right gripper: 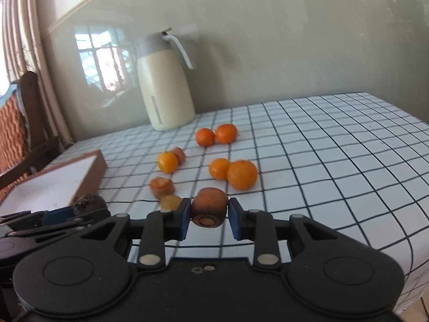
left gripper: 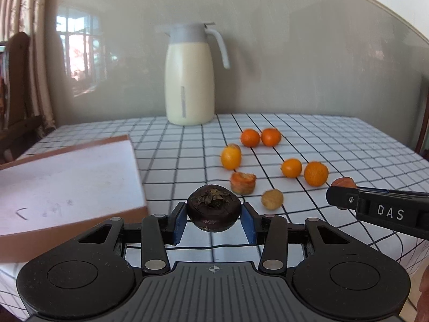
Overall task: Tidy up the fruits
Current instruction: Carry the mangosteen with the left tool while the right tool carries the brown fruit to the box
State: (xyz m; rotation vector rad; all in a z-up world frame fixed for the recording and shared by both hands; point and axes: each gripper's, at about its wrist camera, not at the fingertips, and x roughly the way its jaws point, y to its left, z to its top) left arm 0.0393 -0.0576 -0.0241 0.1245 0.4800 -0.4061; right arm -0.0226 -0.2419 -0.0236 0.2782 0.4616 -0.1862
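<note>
At far left we have the box (left gripper: 67, 187) lying on the checked tablecloth (left gripper: 348, 139). Next, our left gripper (left gripper: 213, 218) clamps a dark round fruit (left gripper: 213, 212) just off the cloth. Oranges (left gripper: 316, 173) lie scattered mid-table before the jug (left gripper: 189, 80). Right gripper (right gripper: 209, 213) is squeezed tight on a ridged brown fruit (right gripper: 209, 205).

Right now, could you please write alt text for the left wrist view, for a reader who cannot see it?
The left gripper clamps a dark round fruit above a checked tablecloth. Beyond it lie several small oranges, a cream jug stands at the wall, and a shallow box sits on the left.
</note>
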